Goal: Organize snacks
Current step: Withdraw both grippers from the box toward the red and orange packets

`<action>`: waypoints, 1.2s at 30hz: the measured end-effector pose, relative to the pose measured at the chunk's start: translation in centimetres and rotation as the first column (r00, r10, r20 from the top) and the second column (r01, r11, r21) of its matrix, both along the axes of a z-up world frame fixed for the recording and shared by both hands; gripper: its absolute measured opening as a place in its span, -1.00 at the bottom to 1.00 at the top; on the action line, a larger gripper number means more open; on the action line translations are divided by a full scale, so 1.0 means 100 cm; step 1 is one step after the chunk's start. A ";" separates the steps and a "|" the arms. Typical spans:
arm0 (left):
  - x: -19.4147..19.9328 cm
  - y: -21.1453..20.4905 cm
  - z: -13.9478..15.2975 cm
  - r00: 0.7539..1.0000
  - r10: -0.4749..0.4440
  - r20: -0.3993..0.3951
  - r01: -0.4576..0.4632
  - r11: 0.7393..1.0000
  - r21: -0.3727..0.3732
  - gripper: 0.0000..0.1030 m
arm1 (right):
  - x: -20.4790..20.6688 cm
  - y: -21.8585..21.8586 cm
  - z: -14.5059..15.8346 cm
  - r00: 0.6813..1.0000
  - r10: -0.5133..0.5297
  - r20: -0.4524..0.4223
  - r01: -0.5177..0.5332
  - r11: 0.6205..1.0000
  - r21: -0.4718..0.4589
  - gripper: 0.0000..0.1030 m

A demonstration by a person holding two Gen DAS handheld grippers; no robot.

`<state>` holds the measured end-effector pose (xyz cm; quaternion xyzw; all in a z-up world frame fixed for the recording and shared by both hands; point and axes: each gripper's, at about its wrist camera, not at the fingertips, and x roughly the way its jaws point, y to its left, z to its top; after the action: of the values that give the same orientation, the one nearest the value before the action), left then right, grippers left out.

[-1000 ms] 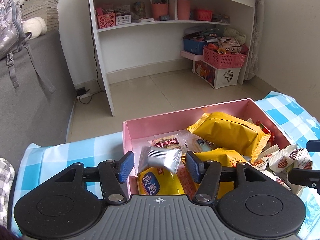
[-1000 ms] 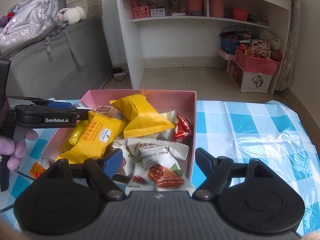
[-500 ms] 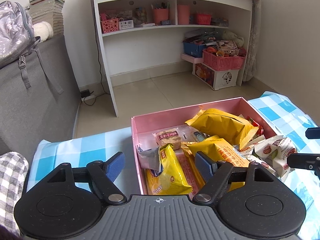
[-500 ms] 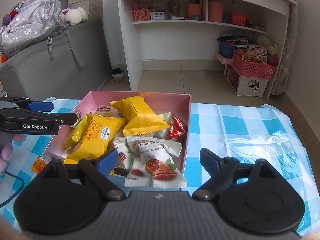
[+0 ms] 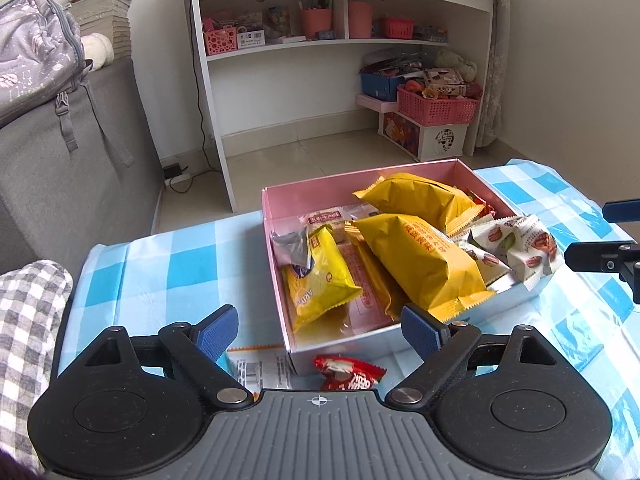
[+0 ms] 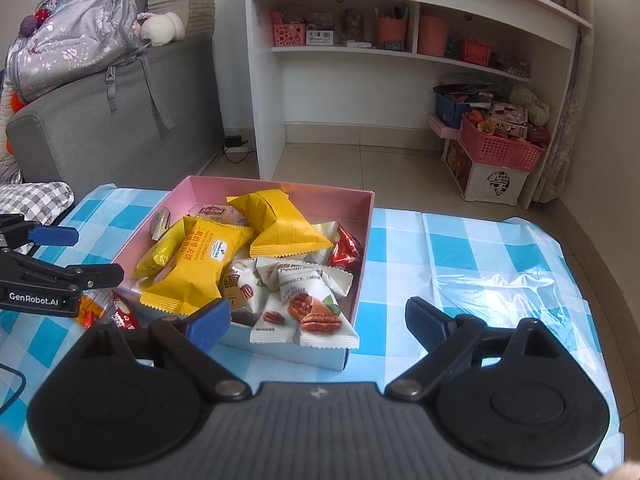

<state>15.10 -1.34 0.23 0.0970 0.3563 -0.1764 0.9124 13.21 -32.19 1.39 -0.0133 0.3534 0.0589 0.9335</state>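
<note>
A pink box point(image 5: 276, 236) point(image 6: 366, 240) sits on the blue-checked tablecloth, filled with snacks: yellow packs point(image 5: 420, 264) point(image 6: 200, 264), white pecan packs point(image 5: 520, 244) point(image 6: 312, 304) and a silver pack point(image 5: 292, 246). A red packet point(image 5: 348, 372) point(image 6: 124, 316) lies on the cloth outside the box's near-left corner. My left gripper point(image 5: 318, 328) is open and empty, just before the box and over the red packet. My right gripper point(image 6: 318, 320) is open and empty at the box's near right corner, above the pecan packs.
An orange-and-white flat packet point(image 5: 256, 364) lies beside the red one. A clear plastic bag point(image 6: 500, 288) lies on the cloth right of the box. A grey sofa point(image 6: 100, 136) and white shelf unit point(image 6: 400, 80) stand beyond the table. Checked fabric point(image 5: 28, 320) is at the left.
My left gripper opened, let go of the silver pack in the box, and pulled back. My right gripper also drew back. The red packet came into view.
</note>
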 end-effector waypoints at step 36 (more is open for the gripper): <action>-0.075 0.044 -0.046 0.988 -0.147 -0.049 0.152 0.982 0.108 0.92 | -0.037 0.047 -0.028 0.988 0.148 -0.035 -0.150 0.986 -0.071 0.98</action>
<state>7.60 3.07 -4.39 0.1707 0.3760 -0.2260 0.8823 9.54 -27.50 -1.45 -0.0733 0.3672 0.1158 0.9200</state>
